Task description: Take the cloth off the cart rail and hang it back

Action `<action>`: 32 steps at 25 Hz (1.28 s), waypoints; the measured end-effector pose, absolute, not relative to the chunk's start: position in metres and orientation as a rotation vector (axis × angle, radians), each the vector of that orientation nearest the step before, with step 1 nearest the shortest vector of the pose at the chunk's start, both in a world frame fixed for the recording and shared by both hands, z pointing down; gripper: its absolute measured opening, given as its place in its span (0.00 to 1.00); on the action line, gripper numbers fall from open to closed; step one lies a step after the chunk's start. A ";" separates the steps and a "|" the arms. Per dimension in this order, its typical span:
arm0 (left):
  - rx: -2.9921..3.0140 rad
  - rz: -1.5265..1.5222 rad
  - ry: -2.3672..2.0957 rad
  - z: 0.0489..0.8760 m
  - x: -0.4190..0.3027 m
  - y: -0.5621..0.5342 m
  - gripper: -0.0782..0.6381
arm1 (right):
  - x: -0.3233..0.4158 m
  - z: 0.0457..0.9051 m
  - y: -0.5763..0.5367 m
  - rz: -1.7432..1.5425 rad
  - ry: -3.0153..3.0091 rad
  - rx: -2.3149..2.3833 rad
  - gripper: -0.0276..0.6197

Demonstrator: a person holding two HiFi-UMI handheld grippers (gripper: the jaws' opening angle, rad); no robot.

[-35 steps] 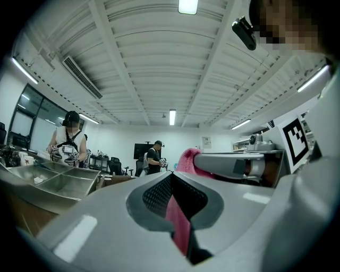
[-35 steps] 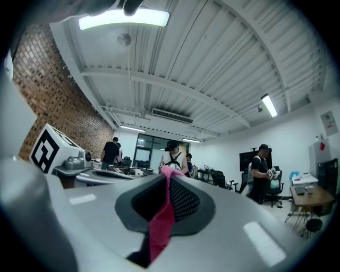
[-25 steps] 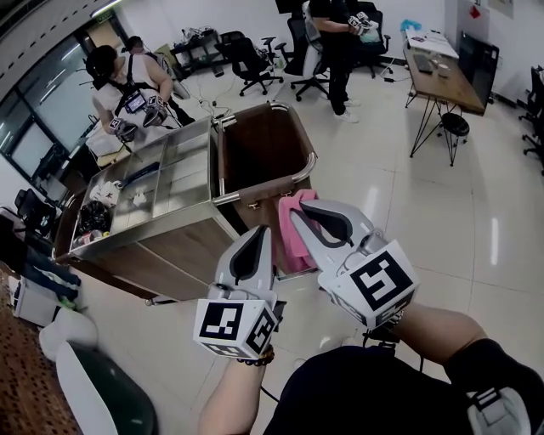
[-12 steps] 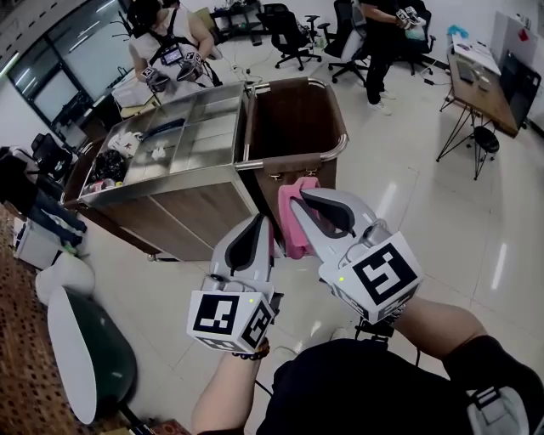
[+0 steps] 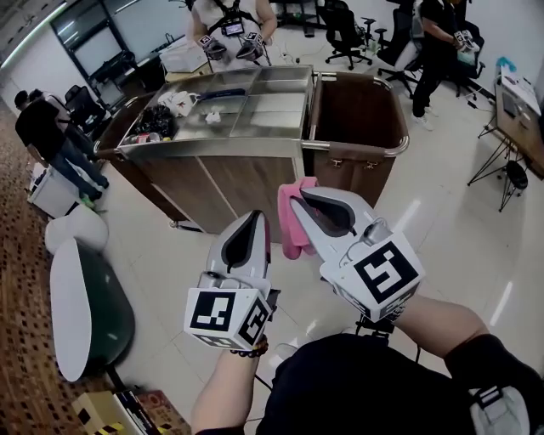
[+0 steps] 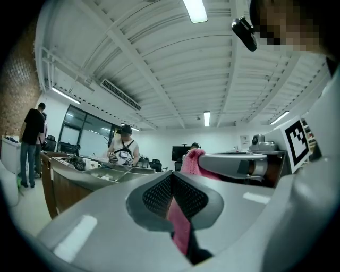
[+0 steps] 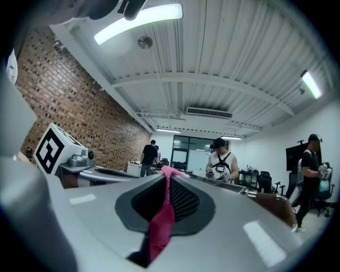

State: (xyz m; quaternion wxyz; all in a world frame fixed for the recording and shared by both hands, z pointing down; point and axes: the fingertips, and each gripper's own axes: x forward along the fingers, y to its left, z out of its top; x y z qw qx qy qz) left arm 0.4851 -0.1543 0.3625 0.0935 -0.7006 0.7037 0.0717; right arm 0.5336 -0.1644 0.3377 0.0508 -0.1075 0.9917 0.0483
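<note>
A pink cloth (image 5: 295, 228) hangs in the air between my two grippers, in front of the cart. My left gripper (image 5: 262, 219) is shut on one part of it; pink cloth (image 6: 179, 226) shows pinched between its jaws. My right gripper (image 5: 296, 202) is shut on the upper part, where the cloth (image 7: 161, 222) runs along the closed jaws. The cart (image 5: 212, 146) stands just beyond, its long wooden side facing me. Its curved metal rail (image 5: 396, 146) rings the brown bin at the right end and carries nothing.
A person (image 5: 229, 21) with grippers works at the cart's far side over steel trays (image 5: 255, 102). Another person (image 5: 49, 127) stands at left. A white and green round seat (image 5: 85, 297) is near my left. Office chairs and a desk (image 5: 518, 110) lie at the back right.
Both grippers have swung sideways together with the cloth still held. The cart, earlier at the upper left with its bin end toward me, now lies straight ahead, long side on.
</note>
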 end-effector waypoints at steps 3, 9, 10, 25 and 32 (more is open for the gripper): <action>-2.036 0.206 2.110 0.360 0.443 -0.123 0.12 | 0.491 0.335 -0.134 0.156 3.026 -0.269 0.07; -1.951 0.223 2.207 0.357 0.380 -0.062 0.12 | 0.428 0.326 -0.078 0.172 3.029 -0.151 0.07; -1.938 0.222 2.215 0.358 0.370 -0.051 0.12 | 0.417 0.327 -0.068 0.177 3.029 -0.133 0.07; -1.663 0.210 2.394 0.380 0.264 0.048 0.12 | 0.298 0.350 0.018 0.204 3.027 0.205 0.07; -1.555 0.186 2.480 0.393 0.193 0.067 0.12 | 0.226 0.359 0.028 0.178 3.009 0.326 0.07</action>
